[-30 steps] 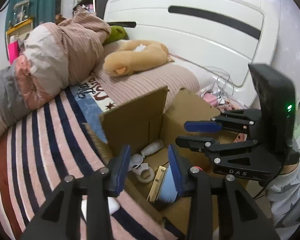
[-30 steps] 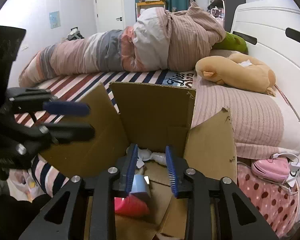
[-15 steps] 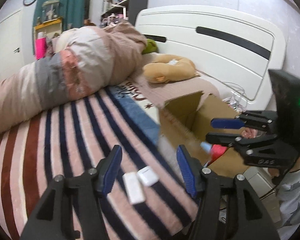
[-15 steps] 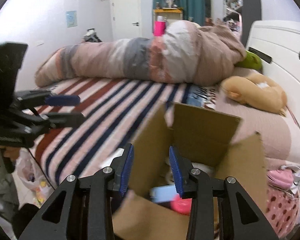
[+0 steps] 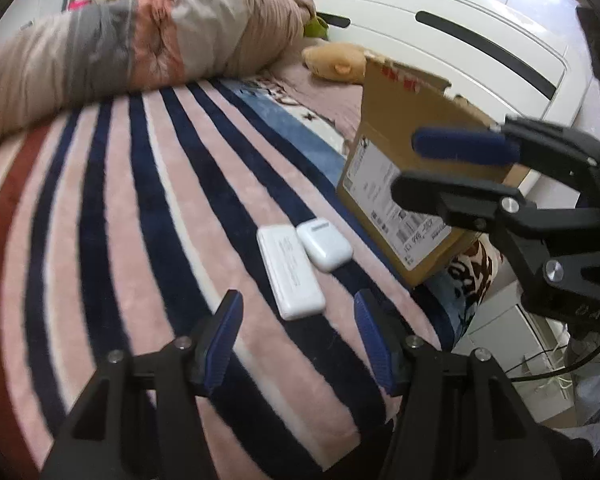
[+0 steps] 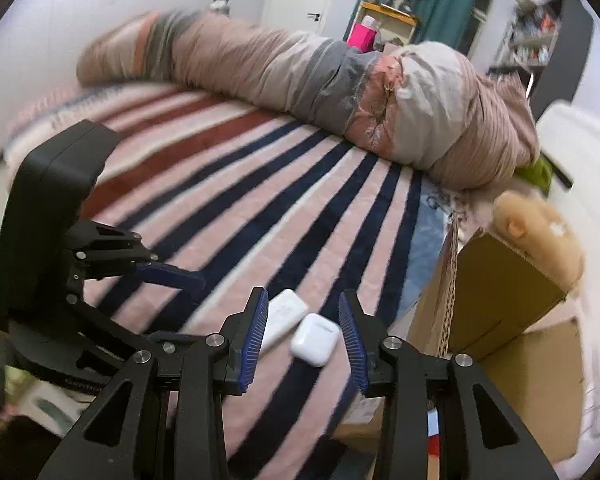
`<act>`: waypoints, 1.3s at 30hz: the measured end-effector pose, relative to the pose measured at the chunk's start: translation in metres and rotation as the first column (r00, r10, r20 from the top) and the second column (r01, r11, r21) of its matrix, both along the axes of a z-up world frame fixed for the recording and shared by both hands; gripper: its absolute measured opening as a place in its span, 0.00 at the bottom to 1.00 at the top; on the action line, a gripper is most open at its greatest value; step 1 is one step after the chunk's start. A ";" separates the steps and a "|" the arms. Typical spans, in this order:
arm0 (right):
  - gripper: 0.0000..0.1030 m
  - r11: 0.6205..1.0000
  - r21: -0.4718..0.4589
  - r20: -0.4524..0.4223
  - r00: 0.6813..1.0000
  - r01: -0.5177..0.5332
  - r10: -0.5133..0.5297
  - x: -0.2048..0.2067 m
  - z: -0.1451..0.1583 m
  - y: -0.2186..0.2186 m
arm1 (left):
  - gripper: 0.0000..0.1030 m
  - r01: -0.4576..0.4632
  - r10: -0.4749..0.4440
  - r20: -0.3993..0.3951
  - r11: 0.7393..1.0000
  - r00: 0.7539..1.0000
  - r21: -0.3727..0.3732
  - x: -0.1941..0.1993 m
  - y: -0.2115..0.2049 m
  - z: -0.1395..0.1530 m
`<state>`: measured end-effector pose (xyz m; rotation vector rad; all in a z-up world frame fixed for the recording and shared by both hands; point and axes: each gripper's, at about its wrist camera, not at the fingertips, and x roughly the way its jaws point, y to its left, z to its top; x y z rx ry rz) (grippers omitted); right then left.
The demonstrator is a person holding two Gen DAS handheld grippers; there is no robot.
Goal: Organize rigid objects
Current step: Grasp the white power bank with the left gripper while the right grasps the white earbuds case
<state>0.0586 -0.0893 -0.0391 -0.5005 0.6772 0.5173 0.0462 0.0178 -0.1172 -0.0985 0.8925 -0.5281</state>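
A flat white power bank [image 5: 290, 270] and a white earbud case [image 5: 325, 244] lie side by side on the striped blanket [image 5: 140, 208], next to an open cardboard box [image 5: 404, 160]. My left gripper [image 5: 298, 332] is open and empty, just short of the power bank. My right gripper [image 6: 304, 334] is open and empty, its jaws framing the earbud case [image 6: 315, 339]; the power bank [image 6: 282, 318] lies just left of it. The right gripper shows in the left wrist view [image 5: 452, 168], the left gripper in the right wrist view [image 6: 168, 276].
A rolled quilt [image 6: 340, 92] lies across the far side of the bed. A tan plush toy [image 5: 334, 62] and the white headboard [image 5: 460, 52] are behind the box [image 6: 496, 300]. The bed edge drops off at the near right [image 5: 460, 312].
Both grippers have swung away from over the box's inside, leftward onto the blanket. The power bank and earbud case now lie close in front of both grippers.
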 end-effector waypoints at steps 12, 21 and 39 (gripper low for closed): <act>0.33 0.997 -0.077 0.049 0.998 0.029 -0.025 0.015 -0.003 0.018 | 0.36 0.018 -0.019 -0.029 1.000 0.999 -0.025 0.035 -0.024 -0.039; 0.33 0.996 -0.079 -0.109 0.993 0.039 -0.047 0.036 -0.028 0.028 | 0.31 -0.052 0.051 0.013 0.999 0.999 0.014 0.025 0.020 -0.031; 0.37 0.944 -0.135 -0.135 0.939 0.300 -0.317 0.066 -0.107 0.011 | 0.31 -0.098 0.099 0.025 0.994 0.995 -0.039 0.033 0.042 -0.046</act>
